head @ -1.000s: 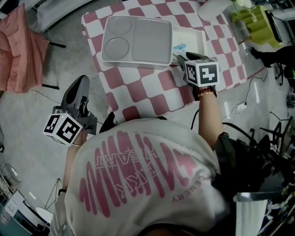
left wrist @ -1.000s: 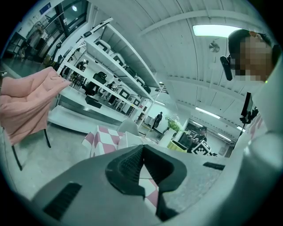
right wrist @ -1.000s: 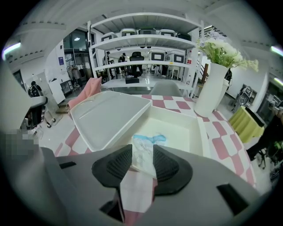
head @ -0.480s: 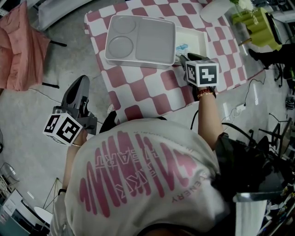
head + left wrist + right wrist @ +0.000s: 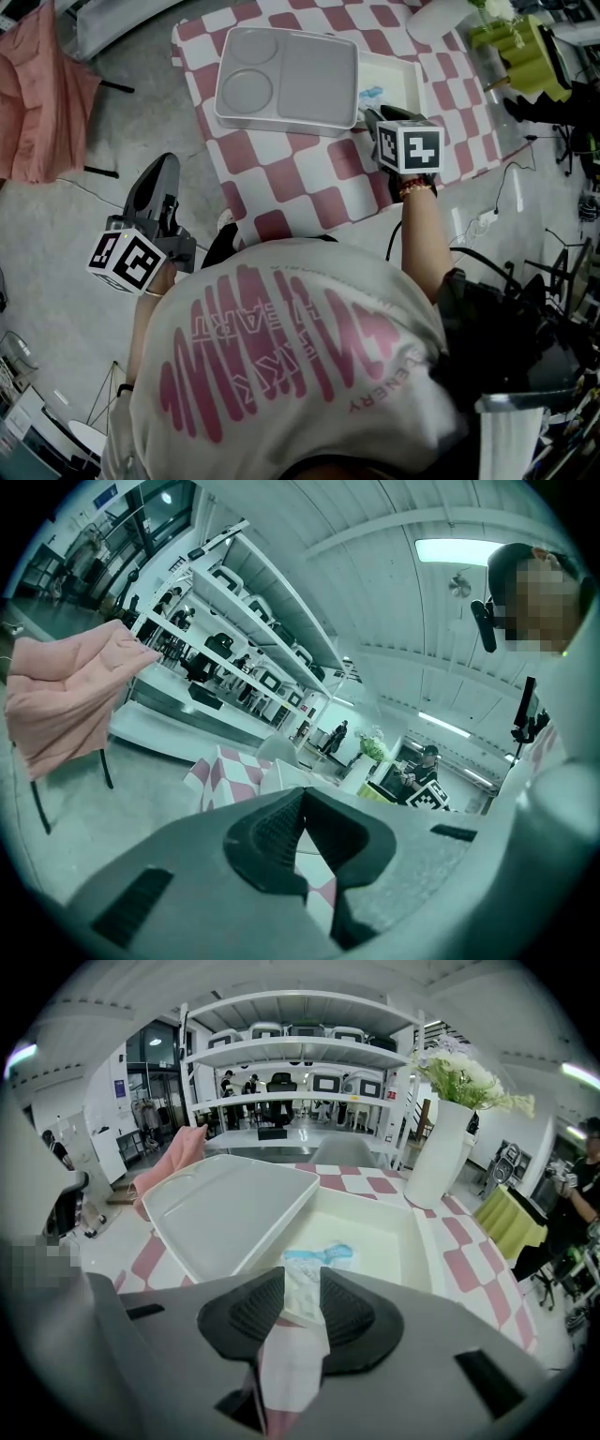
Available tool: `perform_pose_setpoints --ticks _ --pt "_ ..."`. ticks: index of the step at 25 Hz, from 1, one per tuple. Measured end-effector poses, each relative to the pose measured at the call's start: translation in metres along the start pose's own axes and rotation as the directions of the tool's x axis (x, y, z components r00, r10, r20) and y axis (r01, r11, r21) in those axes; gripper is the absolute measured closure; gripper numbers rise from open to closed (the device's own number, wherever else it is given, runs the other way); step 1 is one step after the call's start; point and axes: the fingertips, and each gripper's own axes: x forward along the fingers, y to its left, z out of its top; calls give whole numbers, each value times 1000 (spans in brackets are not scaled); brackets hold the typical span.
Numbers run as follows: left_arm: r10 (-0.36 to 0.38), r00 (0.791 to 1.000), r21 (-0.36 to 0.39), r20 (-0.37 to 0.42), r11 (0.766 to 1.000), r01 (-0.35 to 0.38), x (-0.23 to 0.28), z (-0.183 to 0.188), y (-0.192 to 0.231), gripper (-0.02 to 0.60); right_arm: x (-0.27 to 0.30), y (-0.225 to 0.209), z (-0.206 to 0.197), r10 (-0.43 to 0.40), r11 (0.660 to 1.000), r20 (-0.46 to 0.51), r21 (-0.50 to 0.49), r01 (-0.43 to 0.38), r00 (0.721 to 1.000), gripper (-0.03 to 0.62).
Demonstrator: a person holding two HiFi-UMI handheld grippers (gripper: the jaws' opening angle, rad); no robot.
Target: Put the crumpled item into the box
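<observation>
A crumpled white and blue item (image 5: 305, 1274) lies at the near edge of the open white box (image 5: 427, 1241) on the checkered table. My right gripper (image 5: 302, 1283) is shut on it, and the paper fills the gap between both black pads. In the head view the right gripper (image 5: 367, 117) sits at the near side of the box (image 5: 403, 75), with a bit of the item (image 5: 368, 96) showing ahead of it. The box's lid (image 5: 286, 80) lies flat to its left. My left gripper (image 5: 157, 187) hangs off the table over the floor, its jaws (image 5: 302, 794) shut and empty.
A white vase (image 5: 441, 1162) with flowers stands on the table to the right of the box. Beyond the table's far right corner is a green object (image 5: 520, 42). A pink cloth (image 5: 42, 98) hangs over a chair at the far left. Cables lie on the floor at right.
The head view has shifted slightly. Neither gripper has visibly moved relative to the table.
</observation>
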Motion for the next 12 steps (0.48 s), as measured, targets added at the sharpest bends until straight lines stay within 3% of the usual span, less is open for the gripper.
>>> perform_pose_setpoints --ticks 12 --pt "-23 1000 8 -2 1000 23 -3 5 1 574 -7 -2 -6 -32 999 2 39 32 999 540"
